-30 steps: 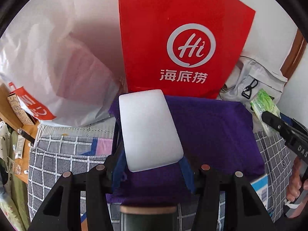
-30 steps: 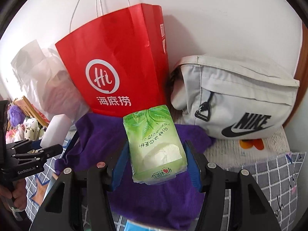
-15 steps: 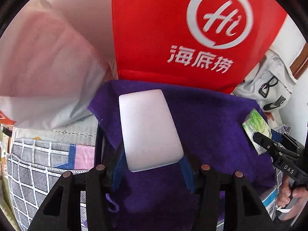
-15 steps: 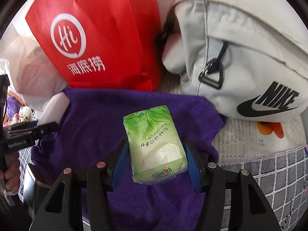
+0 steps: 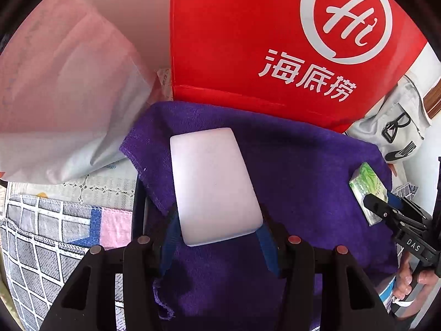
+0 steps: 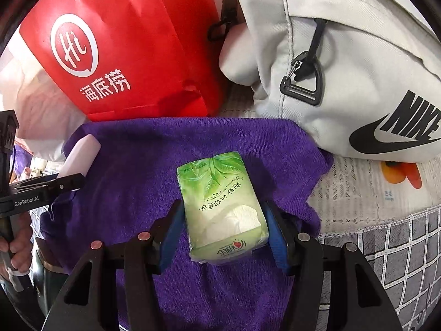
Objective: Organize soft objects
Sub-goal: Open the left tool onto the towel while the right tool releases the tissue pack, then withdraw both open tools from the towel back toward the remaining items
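Note:
My left gripper [image 5: 217, 237] is shut on a white foam block [image 5: 212, 184], held just above a purple towel [image 5: 303, 171]. My right gripper [image 6: 223, 234] is shut on a green tissue pack [image 6: 223, 204], hovering over the right part of the same purple towel [image 6: 143, 165]. In the left wrist view the tissue pack [image 5: 368, 184] and the right gripper [image 5: 386, 207] show at the right edge. The right wrist view catches the foam block [image 6: 81, 157] and the left gripper [image 6: 69, 183] at its left edge.
A red paper bag [image 5: 275, 41] stands behind the towel, with a white plastic bag [image 5: 63, 96] to its left and a grey Nike bag [image 6: 344, 69] to its right. Checked bedding [image 5: 49, 234] lies around the towel. A hand [image 6: 16, 242] grips the left tool.
Both grippers have sunk toward the purple towel and come nearer the red bag, each keeping its object. The towel fills more of both views.

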Available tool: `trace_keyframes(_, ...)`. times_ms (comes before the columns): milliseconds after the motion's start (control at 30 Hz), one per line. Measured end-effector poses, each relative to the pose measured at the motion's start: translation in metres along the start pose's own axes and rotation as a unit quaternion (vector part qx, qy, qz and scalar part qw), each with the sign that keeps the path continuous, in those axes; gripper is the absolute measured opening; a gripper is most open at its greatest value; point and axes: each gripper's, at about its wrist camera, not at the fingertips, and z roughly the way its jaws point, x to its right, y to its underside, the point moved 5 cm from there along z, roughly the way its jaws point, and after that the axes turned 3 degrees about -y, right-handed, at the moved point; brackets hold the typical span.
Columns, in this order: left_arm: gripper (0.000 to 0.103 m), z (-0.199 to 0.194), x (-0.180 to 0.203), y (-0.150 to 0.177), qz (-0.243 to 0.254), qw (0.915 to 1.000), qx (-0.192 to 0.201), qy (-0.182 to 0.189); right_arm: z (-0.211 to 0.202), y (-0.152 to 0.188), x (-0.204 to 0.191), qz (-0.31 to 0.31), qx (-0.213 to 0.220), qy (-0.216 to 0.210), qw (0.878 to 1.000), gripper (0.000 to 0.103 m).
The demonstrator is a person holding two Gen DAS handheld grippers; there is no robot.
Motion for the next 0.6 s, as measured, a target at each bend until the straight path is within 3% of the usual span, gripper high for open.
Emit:
trace_keyframes(133, 0.052, -0.001, -0.015, 0.001, -0.001, 1.0, 0.003, 0.004, 0.005, 0.002, -0.004, -0.008, -0.005, 0.003, 1.0, 0.061)
trace_keyframes(300, 0.062, -0.004, -0.025, -0.001, -0.002, 1.0, 0.001, 0.005, 0.001, 0.003, -0.019, -0.023, -0.004, -0.004, 1.0, 0.082)
trace_keyframes(600, 0.068, -0.019, -0.026, 0.002, -0.004, 0.9999, 0.01, -0.003, -0.014, 0.001, -0.023, -0.016, 0.015, 0.022, 1.0, 0.084)
